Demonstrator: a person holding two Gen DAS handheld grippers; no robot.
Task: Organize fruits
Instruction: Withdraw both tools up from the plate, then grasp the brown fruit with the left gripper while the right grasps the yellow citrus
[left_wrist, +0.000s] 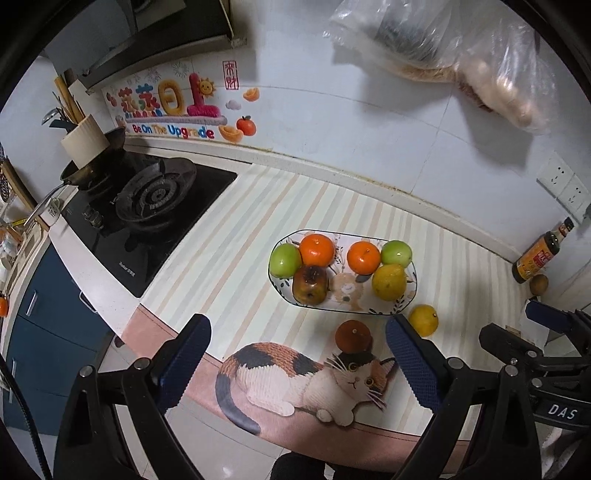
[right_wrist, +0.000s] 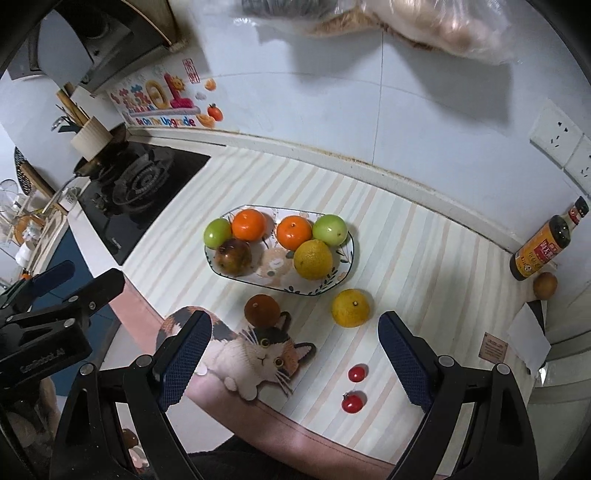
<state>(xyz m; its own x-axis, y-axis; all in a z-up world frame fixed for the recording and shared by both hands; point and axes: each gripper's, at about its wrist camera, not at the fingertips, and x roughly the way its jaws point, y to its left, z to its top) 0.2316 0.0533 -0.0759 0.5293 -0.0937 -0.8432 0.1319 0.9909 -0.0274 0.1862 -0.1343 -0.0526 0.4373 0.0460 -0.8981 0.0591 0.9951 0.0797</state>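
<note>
A patterned oval plate on the striped mat holds two green apples, two oranges, a dark red fruit and a yellow citrus. In front of it on the mat lie a brown fruit and a yellow citrus. Two small red tomatoes lie nearer the counter edge. My left gripper is open and empty above the cat picture. My right gripper is open and empty, also above the front of the mat.
A gas hob with a pan is at the left. A sauce bottle and a brown fruit stand at the far right by the wall. A plastic bag hangs on the wall above.
</note>
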